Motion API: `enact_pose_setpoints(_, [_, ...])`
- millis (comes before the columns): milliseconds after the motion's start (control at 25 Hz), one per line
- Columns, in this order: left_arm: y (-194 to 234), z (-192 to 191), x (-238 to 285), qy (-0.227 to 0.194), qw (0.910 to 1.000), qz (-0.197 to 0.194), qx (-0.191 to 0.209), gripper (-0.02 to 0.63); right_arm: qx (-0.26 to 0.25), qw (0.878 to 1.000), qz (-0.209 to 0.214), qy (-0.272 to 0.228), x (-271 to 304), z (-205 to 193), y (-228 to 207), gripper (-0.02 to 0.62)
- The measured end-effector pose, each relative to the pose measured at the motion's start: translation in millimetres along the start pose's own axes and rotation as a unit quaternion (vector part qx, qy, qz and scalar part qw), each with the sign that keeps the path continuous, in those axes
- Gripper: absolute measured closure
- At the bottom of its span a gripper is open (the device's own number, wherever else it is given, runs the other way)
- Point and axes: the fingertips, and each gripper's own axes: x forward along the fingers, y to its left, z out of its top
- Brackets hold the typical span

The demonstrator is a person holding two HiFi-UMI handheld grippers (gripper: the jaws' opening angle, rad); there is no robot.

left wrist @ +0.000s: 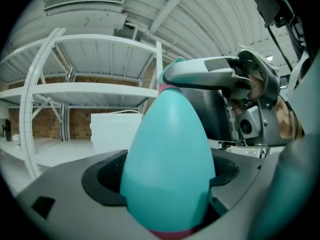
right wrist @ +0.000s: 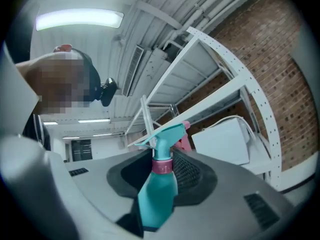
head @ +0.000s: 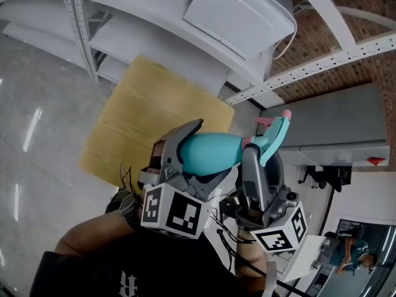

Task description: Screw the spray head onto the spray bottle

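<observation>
Spray bottle (head: 210,153) near shelving (head: 154,42), brick wall (head: 349,23)

White shelving (head: 154,42) against brick wall (head: 371,5); white appliance (head: 241,11) on shelf; tan board (head: 148,122) beside shelving

Spray bottle (head: 218,153) in left gripper (head: 209,148)

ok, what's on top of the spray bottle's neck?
The teal spray head with its pink collar sits on the spray bottle. The collar covers the neck threads, so how far it is screwed down cannot be seen.
</observation>
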Motion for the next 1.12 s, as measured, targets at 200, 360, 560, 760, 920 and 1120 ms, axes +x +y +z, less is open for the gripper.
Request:
enact_pose_setpoints(200, [4,-6,14,0.002,0.9998,-0.020,-0.003,0.156,-0.007,0.999,-0.049,-0.019,6,-4,-12,0.480])
enact_pose_setpoints(360, [4,-2,14,-0.016,0.9981,-0.051,-0.030,0.156,-0.034,0.999,-0.028,-0.015,7,-1,-3,0.470])
enact_pose_setpoints(560, [10,7,14,-0.037,0.9951,-0.079,-0.046,0.156,-0.037,0.999,0.008,0.002,5,-1,6,0.439])
enact_pose_setpoints(760, [7,22,4,-0.071,0.9838,-0.152,-0.063,0.156,-0.005,0.998,0.054,-0.031,-30,26,5,0.439])
enact_pose_setpoints(920, [-10,46,-21,-0.108,0.9471,-0.288,-0.093,0.156,0.095,0.980,0.165,-0.051,-47,57,-35,0.435])
enact_pose_setpoints(1120, [-40,52,-38,-0.083,0.9091,-0.400,-0.084,0.156,0.089,0.924,0.369,0.053,-17,45,20,0.342])
